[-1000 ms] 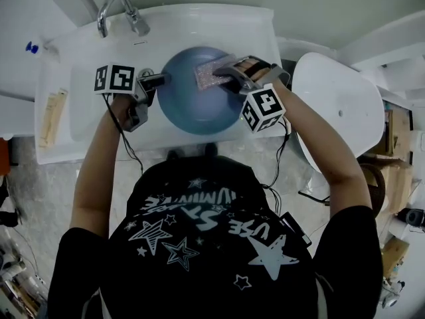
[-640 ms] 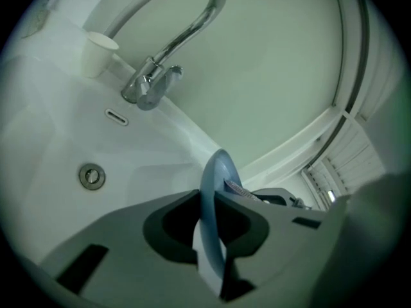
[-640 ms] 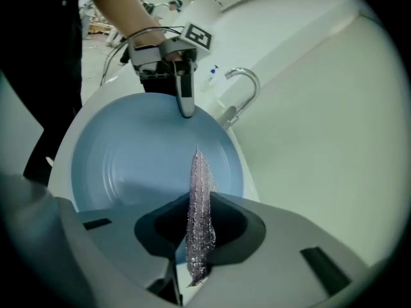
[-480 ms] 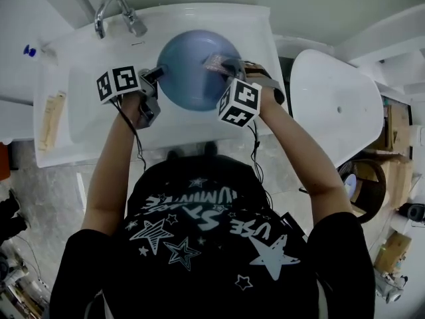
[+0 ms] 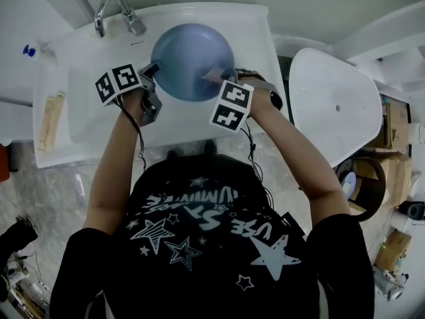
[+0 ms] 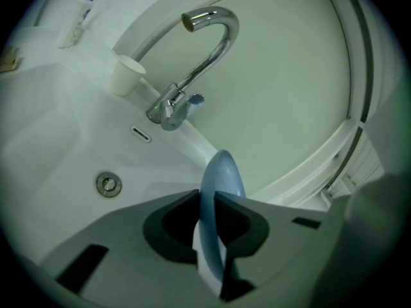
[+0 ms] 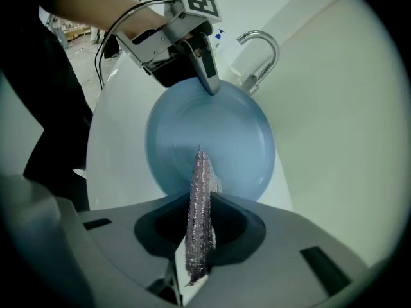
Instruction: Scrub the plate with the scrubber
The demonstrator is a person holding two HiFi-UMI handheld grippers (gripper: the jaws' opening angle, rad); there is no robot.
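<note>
The left gripper (image 5: 155, 68) has its fingers closed on the rim of the blue plate (image 5: 192, 62), which is held over the sink (image 5: 86, 115). The right gripper (image 5: 221, 78) pinches the scrubber (image 7: 200, 210), whose tip is at the plate's face.

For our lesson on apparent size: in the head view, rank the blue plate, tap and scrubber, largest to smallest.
1. blue plate
2. tap
3. scrubber, only partly visible
</note>
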